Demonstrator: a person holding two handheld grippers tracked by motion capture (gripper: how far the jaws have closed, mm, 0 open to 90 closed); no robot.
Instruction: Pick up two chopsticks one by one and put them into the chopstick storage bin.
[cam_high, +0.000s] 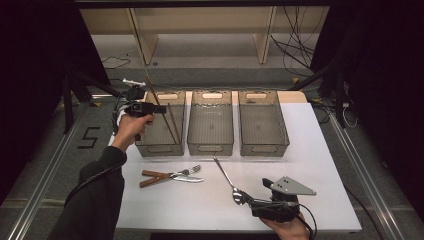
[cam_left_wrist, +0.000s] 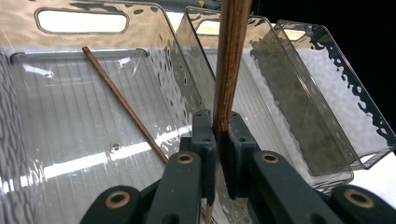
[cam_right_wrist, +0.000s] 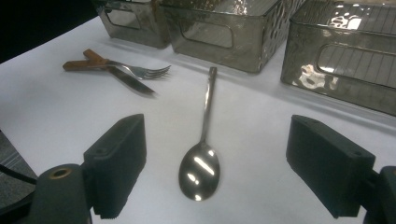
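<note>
I work over a white surface (cam_high: 165, 205) with three clear bins (cam_high: 210, 122) in a row at its far side. My left tongs (cam_high: 145, 108) hang above the left bin (cam_high: 159, 145), closed on a wooden chopstick (cam_left_wrist: 229, 70) that stands nearly upright between the jaws. Its mate (cam_left_wrist: 126, 105) already lies slantwise in that bin (so this is where the pair belongs, I judge). My right tongs (cam_right_wrist: 215, 163) sit low at the near edge, jaws wide apart, with the spoon (cam_right_wrist: 201, 154) lying between them, bowl toward me, untouched. Farther left lie a fork (cam_high: 186, 172) and a knife (cam_high: 172, 179), handles crossed.

To finish well, I should tilt the held stick toward the bin's long axis and lower it until its end nears the floor before letting go; released upright, it would likely topple against the wall or over the rim. For the spoon, I'd close on the handle, not the slippery bowl.
</note>
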